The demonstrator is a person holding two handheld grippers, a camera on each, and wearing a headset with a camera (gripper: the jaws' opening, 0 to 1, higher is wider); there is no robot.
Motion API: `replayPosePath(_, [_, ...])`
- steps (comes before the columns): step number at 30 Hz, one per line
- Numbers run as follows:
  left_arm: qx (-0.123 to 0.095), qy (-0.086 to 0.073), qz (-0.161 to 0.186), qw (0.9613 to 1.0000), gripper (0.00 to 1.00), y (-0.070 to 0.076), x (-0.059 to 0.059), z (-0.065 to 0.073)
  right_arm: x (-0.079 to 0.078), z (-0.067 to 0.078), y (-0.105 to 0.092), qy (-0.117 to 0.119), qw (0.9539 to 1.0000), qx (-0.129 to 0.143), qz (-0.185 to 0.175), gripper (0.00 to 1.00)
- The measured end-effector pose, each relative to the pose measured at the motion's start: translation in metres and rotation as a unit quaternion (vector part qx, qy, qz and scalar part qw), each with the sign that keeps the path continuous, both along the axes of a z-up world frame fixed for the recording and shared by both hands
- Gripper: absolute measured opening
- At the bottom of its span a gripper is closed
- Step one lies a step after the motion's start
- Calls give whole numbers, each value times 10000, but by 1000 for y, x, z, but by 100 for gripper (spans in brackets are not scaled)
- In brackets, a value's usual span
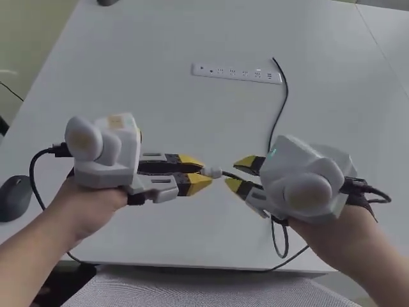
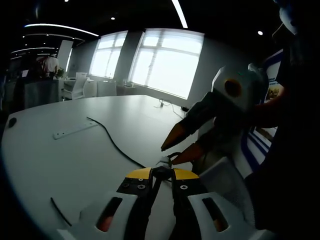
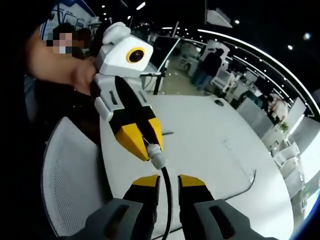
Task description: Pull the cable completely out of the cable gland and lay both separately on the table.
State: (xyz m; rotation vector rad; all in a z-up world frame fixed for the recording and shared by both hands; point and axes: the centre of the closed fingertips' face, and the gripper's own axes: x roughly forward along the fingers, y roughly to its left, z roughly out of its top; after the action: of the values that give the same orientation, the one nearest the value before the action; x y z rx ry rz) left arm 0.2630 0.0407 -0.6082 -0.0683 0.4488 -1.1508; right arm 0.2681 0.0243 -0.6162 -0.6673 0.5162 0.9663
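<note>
The left gripper [image 1: 204, 176] clamps the gland [image 1: 214, 172] in the air above the worktop's [image 1: 160, 109] near edge. The right gripper [image 1: 230, 174] stands open around the cable [image 3: 166, 197]. If it pulls like that it just slides along the cable, and a crooked bite may wrench the gland loose.

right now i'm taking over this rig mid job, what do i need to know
Left gripper: shut on the cable gland, held up over the table.
Right gripper: open, jaws either side of the cable just behind the gland, not clamped.
Done: nothing yet; the cable is still in the gland and nothing is laid down.
Left: close the right gripper on the cable, pull it fully out, then lay cable and gland apart on the table.
</note>
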Motion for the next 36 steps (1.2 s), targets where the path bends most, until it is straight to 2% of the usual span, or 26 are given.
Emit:
replayPosePath(5, [-2,-1,-39,10000,15,-3,0,0,-1,-6,0,-89,9994,-287,150,5])
replayPosePath(8, [3,12,-55,10000,15,-4,-1,-1,0,-5,0,-132,9993,-297,176,1])
replayPosePath(16, [37,0,-84,10000,15,-5,0,-3,0,-8,-1,-136,9992,-332,180,1])
replayPosePath(18, [17,12,-77,10000,15,-5,1,-3,1,-8,-2,-148,9993,-310,150,0])
replayPosePath(30, [95,-78,-139,9998,15,-8,0,-4,1,-12,-7,113,9998,-45,-176,0])
replayPosePath(33, [112,-97,-111,9998,15,-6,1,-4,4,-14,-12,119,9995,-34,-282,0])
replayPosePath(36, [93,-92,-100,9999,15,-5,1,-3,5,-15,-17,232,9989,61,-406,0])
